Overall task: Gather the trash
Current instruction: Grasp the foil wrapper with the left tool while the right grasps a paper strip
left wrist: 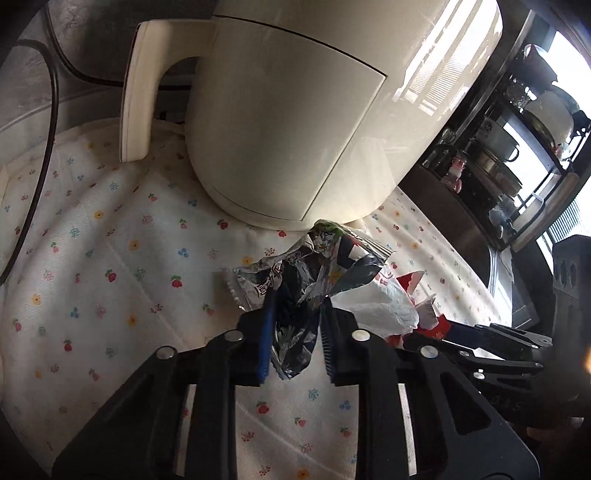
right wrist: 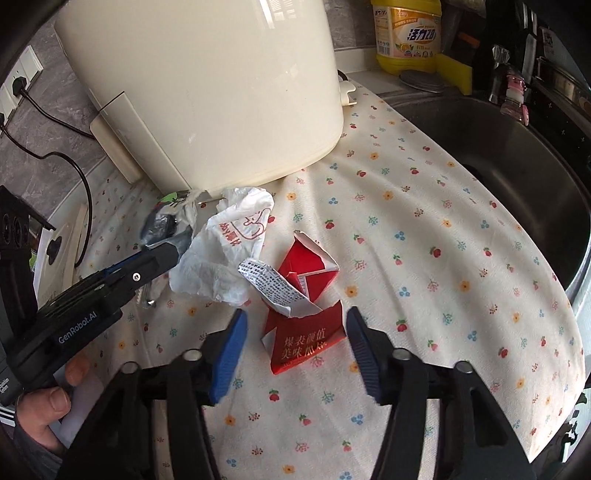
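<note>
3 pieces of trash lie on the floral cloth (right wrist: 424, 258) over the tabletop. Nearest the right tongs (right wrist: 295, 328): red carton (right wrist: 306, 343), torn open, sitting between the spread blue pads (right wrist: 231, 350), not touched by either. Just beyond it and to its left: white bag (right wrist: 229, 251), crumpled, its edge against the carton's torn flap. Farther left: foil wrapper (left wrist: 306, 280), pinched in the left tongs (left wrist: 295, 314), which are pressed onto its lower part; its upper part fans out loose. Behind all 3: cream kettle (left wrist: 288, 122). Sink (right wrist: 509, 155) lies to the far right.

Step in hand, as I judge it: right tongs closing on the carton. To do it well, centre the pads on the carton's body, not the thin flap, which would likely tear or slip. Keep low to the cloth without snagging it. Avoid catching the bag's edge in the same pinch unless both are meant to go together. Left tongs should hold their squeeze; foil is slippery.

View differences: left wrist view shows the pinch on the wrapper directly, and the kettle handle (left wrist: 136, 92). Right wrist view alone shows the carton in full, the sink, a yellow bottle (right wrist: 408, 35), and the wall socket (right wrist: 18, 85). It sees the left tongs only side-on.
</note>
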A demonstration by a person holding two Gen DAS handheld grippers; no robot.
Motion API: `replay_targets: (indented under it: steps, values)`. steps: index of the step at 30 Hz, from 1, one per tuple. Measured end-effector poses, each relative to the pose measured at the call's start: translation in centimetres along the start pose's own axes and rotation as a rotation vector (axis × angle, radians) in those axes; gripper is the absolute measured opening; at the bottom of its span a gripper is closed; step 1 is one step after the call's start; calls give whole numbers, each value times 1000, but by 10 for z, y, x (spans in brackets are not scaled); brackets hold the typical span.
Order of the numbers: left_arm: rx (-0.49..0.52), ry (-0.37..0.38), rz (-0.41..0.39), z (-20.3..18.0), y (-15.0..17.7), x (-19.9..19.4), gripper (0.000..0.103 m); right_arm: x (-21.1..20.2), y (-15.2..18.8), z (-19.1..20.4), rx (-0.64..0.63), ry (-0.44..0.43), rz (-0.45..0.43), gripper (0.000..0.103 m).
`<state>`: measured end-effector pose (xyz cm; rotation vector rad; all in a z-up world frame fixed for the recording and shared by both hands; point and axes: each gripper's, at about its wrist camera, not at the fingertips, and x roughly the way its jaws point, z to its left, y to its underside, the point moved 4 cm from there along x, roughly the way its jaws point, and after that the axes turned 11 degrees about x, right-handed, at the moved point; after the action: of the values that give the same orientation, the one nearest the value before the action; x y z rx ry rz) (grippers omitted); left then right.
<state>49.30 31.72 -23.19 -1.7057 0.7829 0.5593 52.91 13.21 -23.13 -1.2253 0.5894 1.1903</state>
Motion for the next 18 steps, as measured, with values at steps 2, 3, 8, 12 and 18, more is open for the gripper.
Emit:
replay_targets:
  steps: [2,3,8,12,18]
  values:
    - [-10,-8,-6,2,2,-6,6,-3,1,-2,13,-15,5,27]
    - [-13,-16,-12,2,2,-10,6,-6,1,-3,18,-22,-1,20]
    - [-22,-37,-63,-6,7,-39,5,-30,7,-8,2,-48,-42,13]
    - [-44,-55,-79,-13,17,-58,5,-45,14,-16,4,-67,-58,10]
    - [-41,-74,-92,-31,28,-79,5,-69,27,-28,-8,-93,-76,9]
